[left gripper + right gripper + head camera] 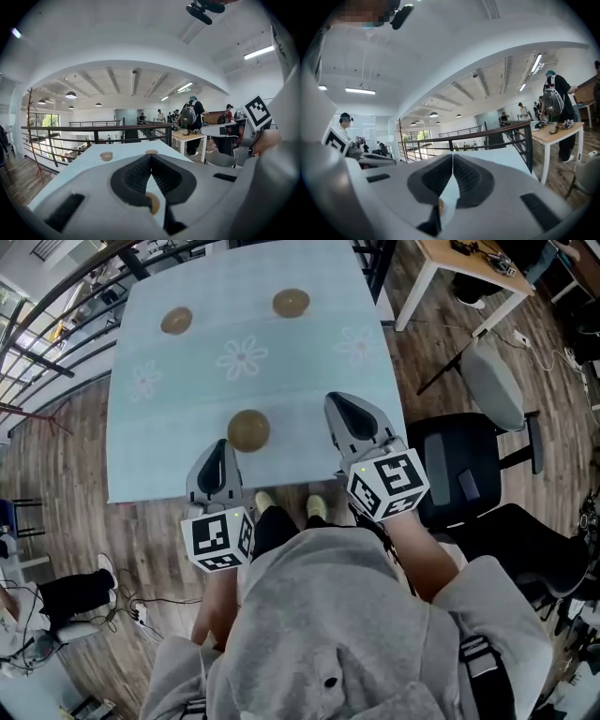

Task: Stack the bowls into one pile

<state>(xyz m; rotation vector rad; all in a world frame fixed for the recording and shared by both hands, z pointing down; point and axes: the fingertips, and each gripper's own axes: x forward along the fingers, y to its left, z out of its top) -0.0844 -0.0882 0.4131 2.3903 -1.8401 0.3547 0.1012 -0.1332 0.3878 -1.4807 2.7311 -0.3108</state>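
Three brown bowls sit apart on the light blue flowered tablecloth (187, 390): one at the far left (176, 321), one at the far middle (291, 303), one near the front edge (248, 430). My left gripper (218, 443) is shut and empty, just left of and a little short of the near bowl. My right gripper (339, 401) is also shut and empty, to that bowl's right over the table. In the left gripper view the shut jaws (151, 157) point toward the two far bowls (106, 155) (151, 152). The near bowl (153, 202) shows through the gap below them.
A black office chair (469, 474) and a grey chair (492, 381) stand right of the table. A wooden desk (469, 263) is at the far right, a metal railing (56, 324) at the left. My feet (291, 505) are at the table's front edge. People stand in the background (190, 115).
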